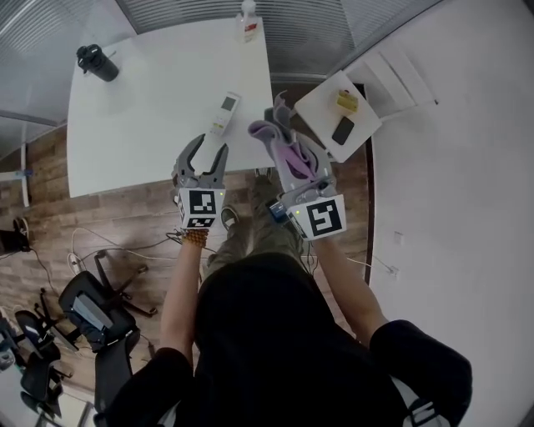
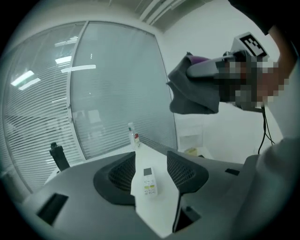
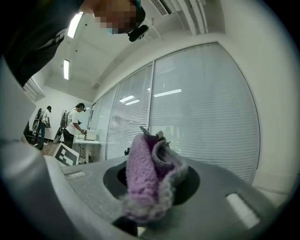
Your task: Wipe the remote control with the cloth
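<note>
Standing on the big white tabletop [image 1: 133,125] are two bottles. A black bottle [image 1: 98,62] is near the far left corner. A white bottle [image 1: 249,21] with a red label is at the far edge. I cannot tell what is in them.

The remote control [image 1: 224,114] lies flat on the tabletop near its right side, buttons up, well apart from both bottles. The left gripper [image 1: 210,148] is low over the near edge of the tabletop and points at the remote control. Its jaws are spread wide and pinch nothing. The near end of the remote control sits just in front of the jaw tips. In the left gripper view it shows in the gap between them.

The right gripper [image 1: 292,158] is up in the air, just to the right of the remote control. Its jaws squeeze the cloth [image 3: 150,178], a fluffy purple and grey bunch. The cloth sticks out past the jaws and hides their tips. It does not touch the remote control.

To the right is a small tabletop [image 1: 321,113]. A yellow thing [image 1: 347,101] and a black flat thing [image 1: 343,130] lie on it, near each other. Black chairs [image 1: 92,321] and loose cables [image 1: 125,246] are on the wooden floor [image 1: 50,167] at the left.
</note>
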`<state>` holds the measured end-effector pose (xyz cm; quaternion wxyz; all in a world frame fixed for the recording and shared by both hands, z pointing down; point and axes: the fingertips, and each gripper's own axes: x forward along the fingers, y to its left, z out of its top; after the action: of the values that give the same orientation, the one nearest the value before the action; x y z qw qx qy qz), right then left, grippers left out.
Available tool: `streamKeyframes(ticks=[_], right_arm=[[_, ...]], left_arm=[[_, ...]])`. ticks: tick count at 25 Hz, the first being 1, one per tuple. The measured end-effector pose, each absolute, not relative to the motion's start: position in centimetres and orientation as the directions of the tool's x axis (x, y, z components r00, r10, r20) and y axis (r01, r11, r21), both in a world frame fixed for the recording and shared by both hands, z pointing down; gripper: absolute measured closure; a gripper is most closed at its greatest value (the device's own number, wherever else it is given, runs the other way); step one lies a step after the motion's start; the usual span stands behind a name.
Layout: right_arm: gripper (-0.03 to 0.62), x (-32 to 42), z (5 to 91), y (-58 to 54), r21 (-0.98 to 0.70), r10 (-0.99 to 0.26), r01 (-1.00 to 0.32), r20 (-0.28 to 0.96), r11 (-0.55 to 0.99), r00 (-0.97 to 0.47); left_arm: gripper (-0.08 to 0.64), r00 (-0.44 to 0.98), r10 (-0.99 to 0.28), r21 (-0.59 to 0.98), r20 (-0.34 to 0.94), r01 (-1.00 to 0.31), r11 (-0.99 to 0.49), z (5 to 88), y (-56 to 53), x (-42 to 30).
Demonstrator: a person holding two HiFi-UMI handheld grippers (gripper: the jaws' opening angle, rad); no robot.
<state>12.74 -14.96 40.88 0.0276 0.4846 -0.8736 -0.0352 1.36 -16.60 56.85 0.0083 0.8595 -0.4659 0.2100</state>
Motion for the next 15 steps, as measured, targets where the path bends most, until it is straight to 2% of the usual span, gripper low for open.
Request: streamKeyframes(ticks=[15], right_arm=[[0.520,12.3,44.4,-20.7,0.072,-0.804,-0.801,0.091,0.594,-0.588]], left_arm=[[0.298,0.389,-0.701,-0.053,0.598,-0.854,-0.518,71.8,-22.3,1.6]])
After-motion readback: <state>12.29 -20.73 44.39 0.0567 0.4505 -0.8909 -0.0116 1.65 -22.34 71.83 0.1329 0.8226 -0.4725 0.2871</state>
